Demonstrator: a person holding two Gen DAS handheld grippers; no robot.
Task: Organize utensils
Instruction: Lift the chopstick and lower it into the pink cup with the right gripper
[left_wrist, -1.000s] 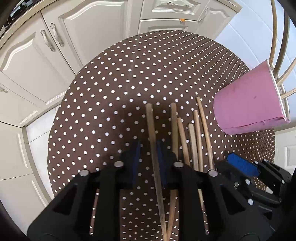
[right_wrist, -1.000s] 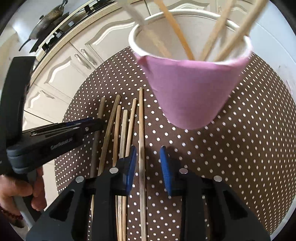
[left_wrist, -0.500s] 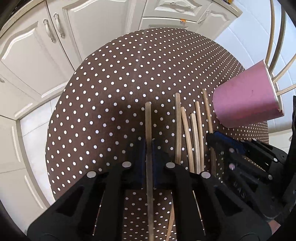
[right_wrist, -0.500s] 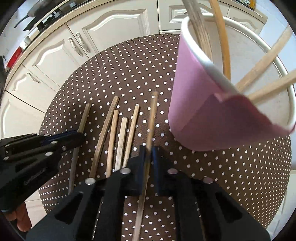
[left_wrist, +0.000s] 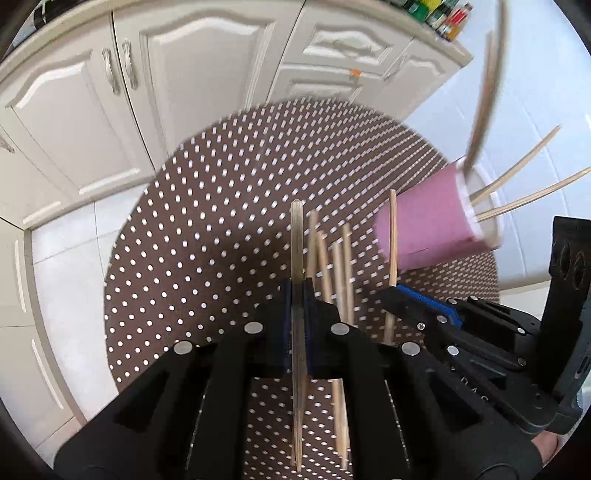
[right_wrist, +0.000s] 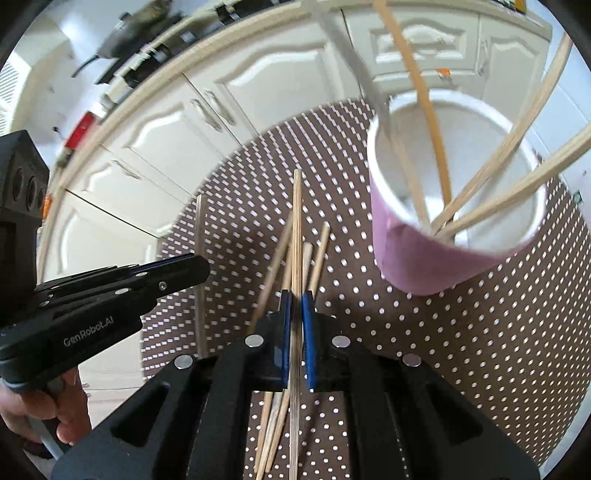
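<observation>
Dotted surface (left_wrist: 207, 221). Both grippers' fingers closed, left (left_wrist: 297, 325) and right (right_wrist: 295, 332) each pinching one chopstick (right_wrist: 296, 229). Cup (right_wrist: 424, 258) at 2 o'clock; tip upright, drop singly.

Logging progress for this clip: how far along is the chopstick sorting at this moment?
Partly done. Four chopsticks already stand in the pink cup. In hand: the left gripper is shut on one chopstick, and the right gripper is shut on another chopstick. Left: about four loose chopsticks lie on the dotted table.
</observation>
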